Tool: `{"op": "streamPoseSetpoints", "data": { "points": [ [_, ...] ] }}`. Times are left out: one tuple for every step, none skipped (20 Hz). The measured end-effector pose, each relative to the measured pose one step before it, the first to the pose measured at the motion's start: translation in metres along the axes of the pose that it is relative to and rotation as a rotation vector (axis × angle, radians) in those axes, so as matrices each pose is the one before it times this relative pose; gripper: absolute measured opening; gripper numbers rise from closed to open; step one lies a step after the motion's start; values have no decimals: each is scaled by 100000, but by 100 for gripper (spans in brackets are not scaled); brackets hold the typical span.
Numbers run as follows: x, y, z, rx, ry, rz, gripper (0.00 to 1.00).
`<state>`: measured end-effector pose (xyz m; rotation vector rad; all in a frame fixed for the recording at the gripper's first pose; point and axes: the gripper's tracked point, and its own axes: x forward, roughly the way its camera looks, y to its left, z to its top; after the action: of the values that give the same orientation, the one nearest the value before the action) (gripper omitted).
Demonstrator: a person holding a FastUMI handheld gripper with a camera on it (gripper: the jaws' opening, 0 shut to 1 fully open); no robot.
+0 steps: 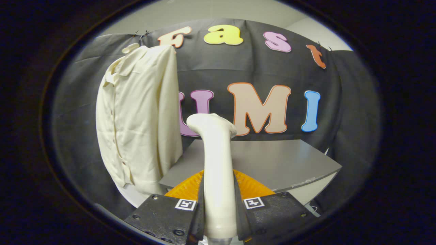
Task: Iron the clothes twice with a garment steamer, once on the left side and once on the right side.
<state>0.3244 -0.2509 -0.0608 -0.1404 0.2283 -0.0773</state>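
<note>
- Gripper (pixel 219 212): both fingers (pixel 170 217) closed in on the handle of the garment steamer (pixel 218 170), one pressing each side. The gap between them is just the width of the handle.
- Steamer: pale cream body, standing upright between the fingers and rising ahead of them. Its handle runs up to a bent head at the top; the head angles off to the right, away from the shirt. The lower end of the handle drops out of sight below the fingers.
- Shirt (pixel 139 119): cream, button-front, hanging upright ahead of the fingers and to the left of the steamer. Collar at the top, button placket running down its left portion. The fabric shows light creases. What it hangs from is hidden behind the collar; cannot tell the support.
- Steamer head vs shirt: the head sits just beside the shirt's right edge at about mid-height. Contact not evident; a narrow strip of dark wall shows between them.
- Bench (pixel 272 160): grey top, beyond the fingers and to the right of the shirt, its near edge curving toward the gripper.
- Orange ribbed object (pixel 250 187): lies just behind the fingers, at the steamer's base, partly covered by them; its identity is unclear.
- Square printed markers (pixel 185 204) sit on top of each finger.
</note>
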Motion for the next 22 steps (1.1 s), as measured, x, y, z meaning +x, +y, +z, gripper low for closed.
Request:
{"op": "streamPoseSetpoints", "data": {
  "points": [
    [-2013,1856,644,-1074,-2052,-524,37],
    [-1956,2002,686,-123,-2210,-852,37],
    [-2054,2065,209,244,-593,-979,37],
    [-1858,2318,276,-101,-1250,-61,37],
    [-1530,2622,10,-442,-379,514,37],
    [-1468,2544,-157,-213,686,537,37],
    [-1304,2509,-256,451,282,467,37],
    [-1296,2738,-217,1056,788,1492,37],
    [-1023,2932,-444,1062,1518,3145,37],
    [-659,2802,-198,-305,1024,3533,37],
    [-677,2386,46,-1331,1692,2396,37],
    [-543,2099,15,-1211,711,1835,37],
    [-233,1850,379,-1090,-472,2286,37],
    [-24,1619,279,-507,-221,2170,37],
    [111,1363,262,666,-907,1579,36],
    [381,1130,324,1299,-174,1240,36],
    [366,888,549,1436,-1787,686,36],
    [280,727,660,1794,-2084,-211,36],
    [486,629,718,1762,-2293,-540,36],
    [333,472,342,1176,-1097,-860,36],
    [322,413,343,408,-681,-971,36],
    [406,322,411,754,-875,-403,36]
  ]
}}
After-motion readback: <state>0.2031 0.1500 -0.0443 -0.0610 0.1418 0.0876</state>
